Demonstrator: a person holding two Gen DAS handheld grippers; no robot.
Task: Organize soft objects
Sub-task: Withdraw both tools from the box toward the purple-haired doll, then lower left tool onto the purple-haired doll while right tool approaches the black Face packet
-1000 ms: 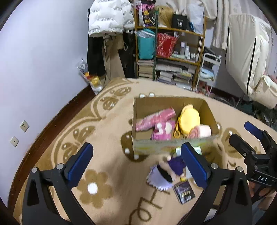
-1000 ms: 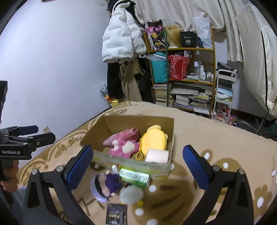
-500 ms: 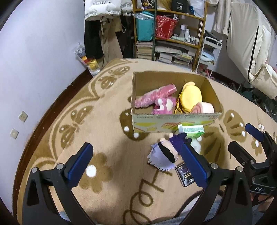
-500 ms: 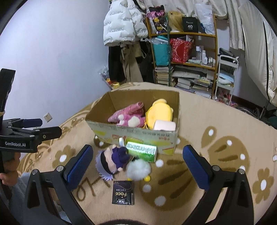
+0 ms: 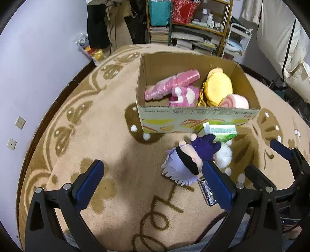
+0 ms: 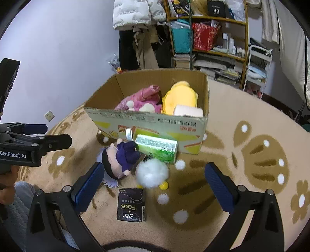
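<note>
1. Jaws of left gripper (image 5: 154, 185) spread wide, holding nothing, hovering above rug (image 5: 108, 124); right finger overlaps edge of doll (image 5: 183, 164) in view, contact not clear.
2. Jaws of right gripper (image 6: 155, 186) equally wide apart, empty, poised over pompom (image 6: 152, 172) and black packet (image 6: 131, 205).
3. Doll with lilac hair and black blindfold lying on rug just near of box (image 6: 147, 124), touching green carton (image 6: 157, 148), which leans against box front.
4. Inside box: pink plush (image 5: 183, 94) at left, yellow plush (image 5: 218, 87) at right, pink-and-white roll (image 5: 237, 100) at near right corner.
5. Small yellow ball (image 6: 163, 186) peeking from beneath pompom; silver can top (image 6: 128, 133) barely seen behind doll, identity unsure.
6. Black packet half hidden by left gripper's finger in left view; lower parts of pink plush hidden by box wall in right view.
7. Hand (image 6: 7, 191) and grey sleeve (image 6: 17, 209) cut off at left edge of right view, gripping left tool.
8. Shelves (image 6: 209, 33) and hanging coat (image 6: 135, 11) far behind, tops cropped.
9. Compared with half a second ago: both views tipped lower and closer to rug, box and doll larger in frame; jaw spread unchanged; no object shifted.
</note>
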